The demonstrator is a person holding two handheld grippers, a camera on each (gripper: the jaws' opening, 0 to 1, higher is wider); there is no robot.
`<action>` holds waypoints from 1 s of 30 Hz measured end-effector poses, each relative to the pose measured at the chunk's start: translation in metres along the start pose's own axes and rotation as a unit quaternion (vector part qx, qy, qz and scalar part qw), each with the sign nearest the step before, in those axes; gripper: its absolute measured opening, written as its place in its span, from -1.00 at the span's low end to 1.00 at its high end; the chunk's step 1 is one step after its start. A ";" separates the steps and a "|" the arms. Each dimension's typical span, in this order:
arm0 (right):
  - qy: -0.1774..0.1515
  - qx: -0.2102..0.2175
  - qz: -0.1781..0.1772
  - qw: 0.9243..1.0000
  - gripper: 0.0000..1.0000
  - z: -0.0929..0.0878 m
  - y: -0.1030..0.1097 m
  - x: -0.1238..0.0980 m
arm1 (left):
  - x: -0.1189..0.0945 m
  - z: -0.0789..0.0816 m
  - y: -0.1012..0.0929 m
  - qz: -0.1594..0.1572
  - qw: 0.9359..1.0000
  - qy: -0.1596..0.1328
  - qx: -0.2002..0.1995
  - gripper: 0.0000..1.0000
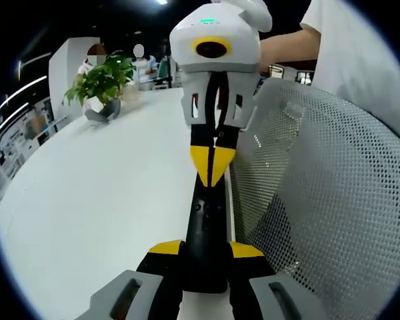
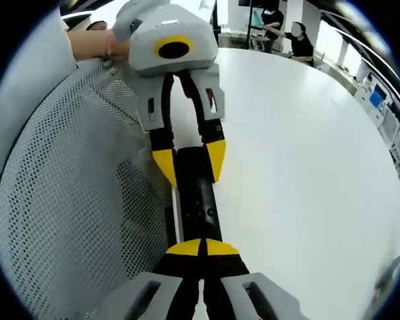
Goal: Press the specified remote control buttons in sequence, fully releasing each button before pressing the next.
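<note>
Now holding remote (image 1: 205, 243) over counter (image 1: 107, 200) edge: my left tongs (image 1: 201, 252) pinch near end, right tongs (image 2: 201, 249) pressed together on buttons. Mid-press, I judge; next lift fully clear.

In the left gripper view, a white table (image 1: 100, 200) takes the left half of the picture. At about ten o'clock a green plant (image 1: 100, 79) stands in a grey pot (image 1: 101, 110) on the far part of this table. At about four o'clock there is the white mesh back of a chair (image 1: 327, 207), just beside the table edge. Behind the plant, white shelves (image 1: 20, 127) are at nine o'clock.

In the right gripper view, the same mesh chair back (image 2: 60, 200) is at nine o'clock. The white table surface (image 2: 307, 173) spreads toward three o'clock. At one o'clock, far away, two people (image 2: 287, 33) stand beyond the table.
</note>
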State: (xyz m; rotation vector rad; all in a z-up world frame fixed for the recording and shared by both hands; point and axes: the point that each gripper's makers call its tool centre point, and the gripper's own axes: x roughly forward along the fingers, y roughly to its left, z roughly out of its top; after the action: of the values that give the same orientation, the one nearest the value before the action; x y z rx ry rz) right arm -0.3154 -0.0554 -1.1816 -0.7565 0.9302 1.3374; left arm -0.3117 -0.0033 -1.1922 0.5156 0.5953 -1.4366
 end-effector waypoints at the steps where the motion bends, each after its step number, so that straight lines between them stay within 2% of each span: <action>1: -0.002 0.006 -0.001 1.000 -1.00 -0.001 0.000 0.000 | 0.000 0.000 0.000 0.000 1.000 0.000 0.000 -0.52; 13: -0.003 0.008 -0.024 1.000 -1.00 -0.002 0.000 0.000 | 0.000 0.000 0.000 0.000 1.000 0.000 0.001 -0.52; 14: -0.007 0.010 -0.026 1.000 -1.00 -0.003 0.000 0.000 | 0.000 0.000 0.000 0.000 1.000 0.000 0.001 -0.52; 16: -0.034 0.042 -0.026 0.998 -1.00 -0.001 -0.001 -0.001 | 0.000 0.000 0.000 0.000 1.000 0.000 0.000 -0.52; 17: -0.054 0.062 -0.023 0.996 -1.00 0.000 -0.002 -0.001 | 0.000 0.000 0.000 0.000 1.000 0.000 0.000 -0.52; 21: -0.104 0.098 -0.021 0.989 -1.00 0.000 -0.002 -0.003 | 0.000 0.001 0.000 0.000 1.000 0.000 0.001 -0.52; 30: -0.100 0.069 -0.022 0.992 -1.00 0.002 -0.001 -0.002 | 0.000 0.001 -0.001 0.000 1.000 0.000 0.000 -0.52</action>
State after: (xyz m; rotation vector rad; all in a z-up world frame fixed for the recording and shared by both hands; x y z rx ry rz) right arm -0.3138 -0.0546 -1.1794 -0.5228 0.8320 1.2706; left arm -0.3124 -0.0038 -1.1917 0.5163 0.5953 -1.4356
